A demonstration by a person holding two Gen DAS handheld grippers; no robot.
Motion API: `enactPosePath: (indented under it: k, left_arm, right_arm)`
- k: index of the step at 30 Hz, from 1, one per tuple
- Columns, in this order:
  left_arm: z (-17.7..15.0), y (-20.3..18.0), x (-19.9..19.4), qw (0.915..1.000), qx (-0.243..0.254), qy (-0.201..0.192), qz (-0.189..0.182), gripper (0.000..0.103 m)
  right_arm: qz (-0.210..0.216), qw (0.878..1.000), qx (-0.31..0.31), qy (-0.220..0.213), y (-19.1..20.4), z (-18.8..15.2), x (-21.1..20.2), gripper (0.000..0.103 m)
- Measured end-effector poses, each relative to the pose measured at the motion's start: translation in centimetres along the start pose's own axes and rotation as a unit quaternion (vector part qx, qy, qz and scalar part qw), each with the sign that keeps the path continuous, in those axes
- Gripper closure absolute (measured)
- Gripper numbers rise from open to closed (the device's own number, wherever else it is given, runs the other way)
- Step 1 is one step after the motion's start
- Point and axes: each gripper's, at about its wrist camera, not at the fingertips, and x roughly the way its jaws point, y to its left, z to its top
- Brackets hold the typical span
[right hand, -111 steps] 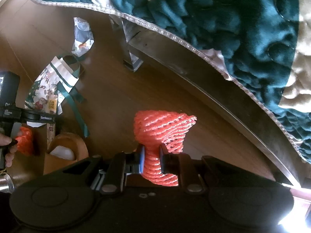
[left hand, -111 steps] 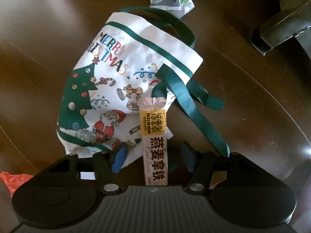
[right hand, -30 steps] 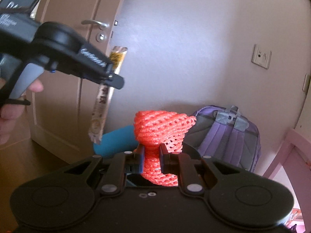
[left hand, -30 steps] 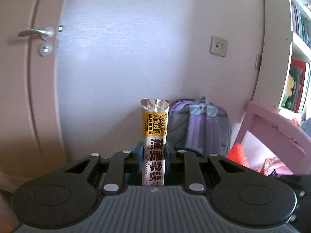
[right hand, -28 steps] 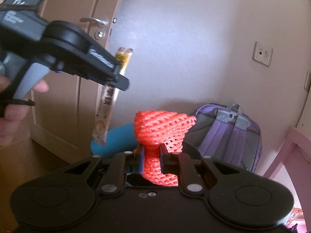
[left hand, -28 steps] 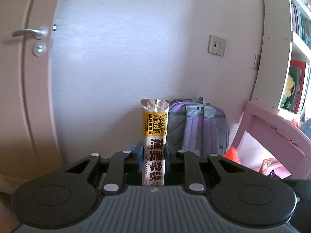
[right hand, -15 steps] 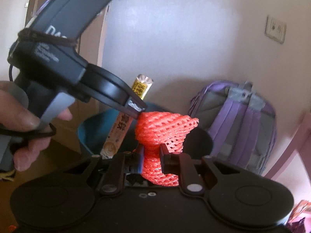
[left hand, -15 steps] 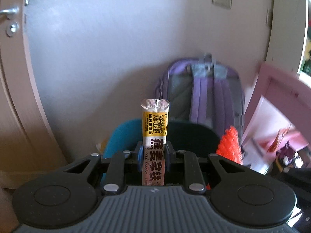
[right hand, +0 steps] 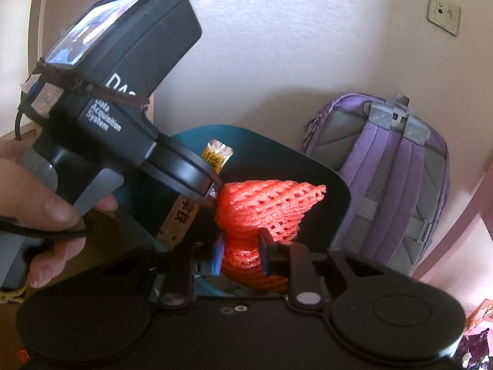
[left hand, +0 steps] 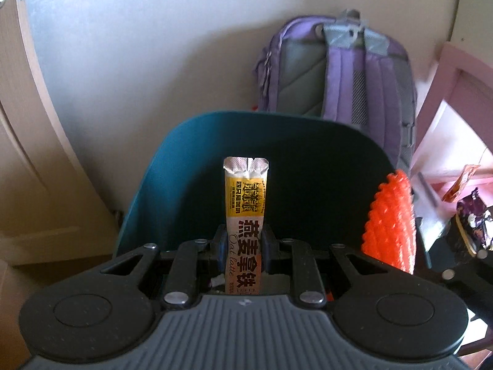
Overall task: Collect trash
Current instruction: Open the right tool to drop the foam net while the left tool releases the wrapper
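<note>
My left gripper point(left hand: 242, 237) is shut on an upright yellow and white oat latte sachet point(left hand: 246, 197), held over the mouth of a teal bin point(left hand: 172, 166). In the right wrist view the left gripper point(right hand: 212, 197) reaches in from the left with the sachet point(right hand: 215, 157) over the bin point(right hand: 188, 141). My right gripper point(right hand: 240, 243) has an orange foam net point(right hand: 268, 197) between its pads, also above the bin. Its jaws are opening, and the pads still touch the net. The net point(left hand: 389, 222) shows at the right of the left wrist view.
A purple backpack point(left hand: 339, 71) leans on the wall behind the bin. Pink furniture point(left hand: 456, 92) stands to the right, with wrappers point(left hand: 471, 225) below it. A door point(left hand: 18, 123) is on the left. A person's hand point(right hand: 40, 197) grips the left tool's handle.
Both grippers have tilted down and come closer to the teal bin, which now fills the middle of both views. The right jaws stand a little wider around the net.
</note>
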Motion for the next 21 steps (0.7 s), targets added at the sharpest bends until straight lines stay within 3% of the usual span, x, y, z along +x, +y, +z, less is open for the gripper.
enactPosePath:
  k: [5, 10, 11, 13, 14, 21]
  left_arm:
    - [-0.2, -0.3, 0.5, 0.9999, 0.005, 0.011, 0.000, 0.081]
    - [-0.5, -0.4, 0.9, 0.9996, 0.006, 0.026, -0.001, 0.070]
    - [-0.5, -0.3, 0.8, 0.9996, 0.003, 0.026, -0.007, 0.066]
    - [-0.6, -0.1, 0.4, 0.9998, -0.002, 0.019, -0.009, 0.036]
    - [-0.7, -0.1, -0.1, 1.0000, -0.002, 0.008, -0.005, 0.033]
    - [-1.4, 0.8, -3.8, 0.9996, -0.002, -0.023, -0.014, 0.033]
  right_arm:
    - [-0.002, 1.000, 0.005, 0.000, 0.1, -0.3, 0.0, 0.075]
    - [-0.004, 1.000, 0.008, -0.004, -0.2, -0.4, 0.1, 0.064]
    - [-0.002, 1.000, 0.007, -0.006, -0.2, -0.4, -0.1, 0.063]
    - [-0.001, 1.000, 0.009, -0.010, -0.1, -0.4, -0.7, 0.062]
    - [0.000, 1.000, 0.008, -0.011, -0.1, -0.3, -1.0, 0.062]
    - [0.005, 1.000, 0.007, -0.025, 0.3, -0.3, -3.9, 0.058]
